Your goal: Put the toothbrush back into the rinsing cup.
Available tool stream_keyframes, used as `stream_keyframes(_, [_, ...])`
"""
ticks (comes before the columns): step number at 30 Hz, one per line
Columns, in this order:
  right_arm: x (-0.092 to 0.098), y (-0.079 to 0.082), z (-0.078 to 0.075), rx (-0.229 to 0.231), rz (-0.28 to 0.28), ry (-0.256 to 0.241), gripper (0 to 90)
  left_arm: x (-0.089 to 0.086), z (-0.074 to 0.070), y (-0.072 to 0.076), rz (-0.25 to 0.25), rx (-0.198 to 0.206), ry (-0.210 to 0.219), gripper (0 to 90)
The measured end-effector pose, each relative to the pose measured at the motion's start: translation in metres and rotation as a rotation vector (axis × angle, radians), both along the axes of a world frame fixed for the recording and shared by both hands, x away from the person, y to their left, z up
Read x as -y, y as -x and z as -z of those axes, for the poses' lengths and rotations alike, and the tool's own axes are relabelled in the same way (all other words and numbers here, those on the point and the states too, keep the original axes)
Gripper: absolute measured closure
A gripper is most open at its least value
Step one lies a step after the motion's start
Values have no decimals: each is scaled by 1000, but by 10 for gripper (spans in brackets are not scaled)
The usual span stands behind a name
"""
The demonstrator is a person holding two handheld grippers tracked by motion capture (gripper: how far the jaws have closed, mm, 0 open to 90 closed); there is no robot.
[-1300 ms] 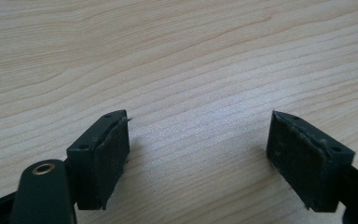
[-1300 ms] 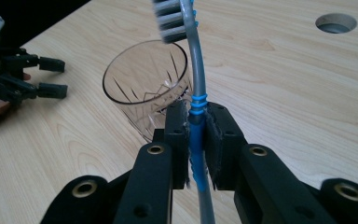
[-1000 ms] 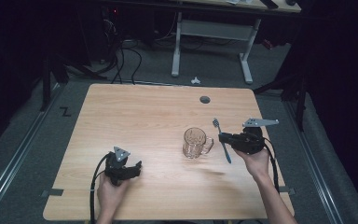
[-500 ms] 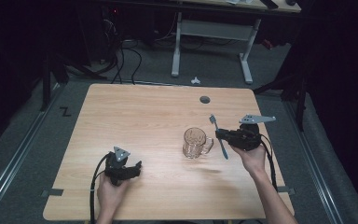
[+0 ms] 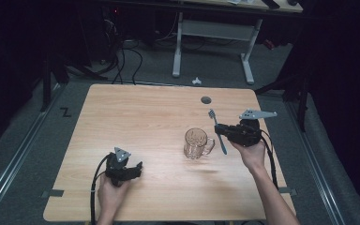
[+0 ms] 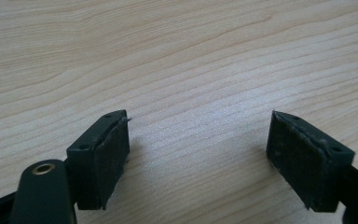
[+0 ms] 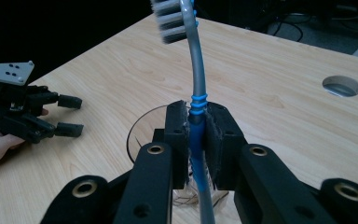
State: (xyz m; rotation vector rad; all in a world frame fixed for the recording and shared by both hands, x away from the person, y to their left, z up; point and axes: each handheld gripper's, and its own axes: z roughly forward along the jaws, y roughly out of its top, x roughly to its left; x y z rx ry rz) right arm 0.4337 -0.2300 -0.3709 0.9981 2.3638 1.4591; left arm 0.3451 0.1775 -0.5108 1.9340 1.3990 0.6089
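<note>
The high view looks down on a light wood table (image 5: pixel 136 122) in a dark room. A clear glass mug (image 5: pixel 197 143) stands on the table, right of the middle, with its handle turned to the right. Just to the right of the mug, the right gripper (image 5: pixel 221 131) is held above the table by the person's right hand (image 5: pixel 251 154). Its fingers are closed tight on a toothbrush (image 5: pixel 217 131). The brush head points to the far side of the table and the handle end points to the near side. A grey three-cornered plate sits on top of this gripper.

In the right gripper view, the toothbrush (image 7: pixel 196 107) stands up between the two black fingers (image 7: pixel 176 135). They pinch its blue part, and the grey neck bends up to the bristles at the top. The round rim of the mug (image 7: pixel 142 122) is right behind the fingers. A round hole (image 7: pixel 341 86) in the table is far off to the right.

The left gripper (image 5: pixel 138 168) is near the front of the table on the left, well apart from the mug, and the person's left hand (image 5: pixel 110 192) holds it. A black cable runs back from it. In the left gripper view its fingers (image 6: pixel 103 156) are spread wide apart with bare wood between them.
</note>
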Motion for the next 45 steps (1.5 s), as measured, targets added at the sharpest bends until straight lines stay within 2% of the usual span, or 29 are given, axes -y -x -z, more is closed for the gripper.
stream_keyframes(8, [-6, -5, -10, 22, -3, -8, 801, 0, 0, 0, 0, 0, 0, 217])
stream_keyframes(24, [-14, -16, -18, 34, 13, -27, 801, 0, 0, 0, 0, 0, 0, 217])
stream_keyframes(32, [-25, -20, -18, 35, 5, -31, 800, 0, 0, 0, 1, -1, 0, 217])
stream_keyframes(45, [-32, -27, -14, 35, 8, -47, 801, 0, 0, 0, 1, -1, 1, 217])
